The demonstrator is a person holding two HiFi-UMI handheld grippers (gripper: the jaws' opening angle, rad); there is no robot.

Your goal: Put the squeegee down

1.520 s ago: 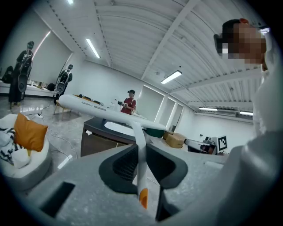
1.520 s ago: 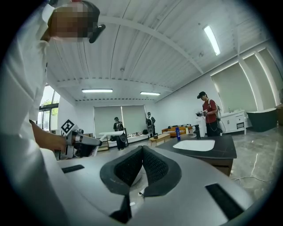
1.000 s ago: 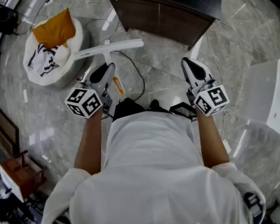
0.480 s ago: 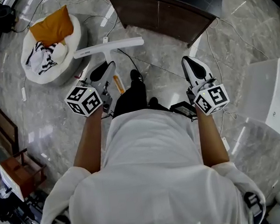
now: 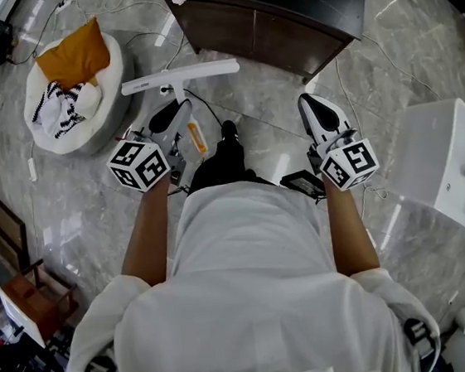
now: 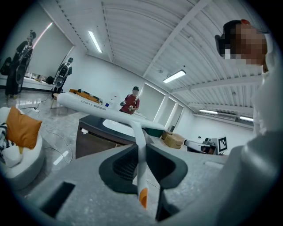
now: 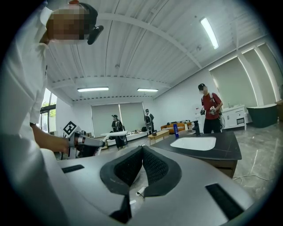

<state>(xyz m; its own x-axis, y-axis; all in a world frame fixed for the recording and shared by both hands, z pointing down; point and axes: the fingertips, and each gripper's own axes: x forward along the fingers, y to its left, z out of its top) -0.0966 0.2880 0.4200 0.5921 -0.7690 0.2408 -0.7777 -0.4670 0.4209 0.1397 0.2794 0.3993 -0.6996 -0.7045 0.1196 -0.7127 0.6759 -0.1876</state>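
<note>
Head view: left gripper (image 5: 175,111), marker cube to the rear, pinching the handle of the white squeegee (image 5: 178,75). The squeegee's long blade lies crosswise just in front of the dark cabinet (image 5: 274,39), and its orange-tipped handle end points away from the cabinet, toward the person. Right gripper (image 5: 314,107), pointing at the cabinet's near corner, apart from the squeegee. Round white cushion (image 5: 106,104) with an orange pillow (image 5: 72,56), on the marble floor (image 5: 231,98) to the left of the cabinet. White tub (image 5: 456,172), well to the cabinet's right. Left gripper view: both dark pads pressed against the thin white handle, one on each side. The blade stands raised above the cabinet top and its white basin (image 6: 116,126), not on the floor. A person in red (image 6: 131,102) stands beyond the cabinet. Right gripper view: jaws pressed together at the tips, nothing between them. The cabinet lies ahead and to the right, with the squeegee-bearing gripper off to its left.
</note>
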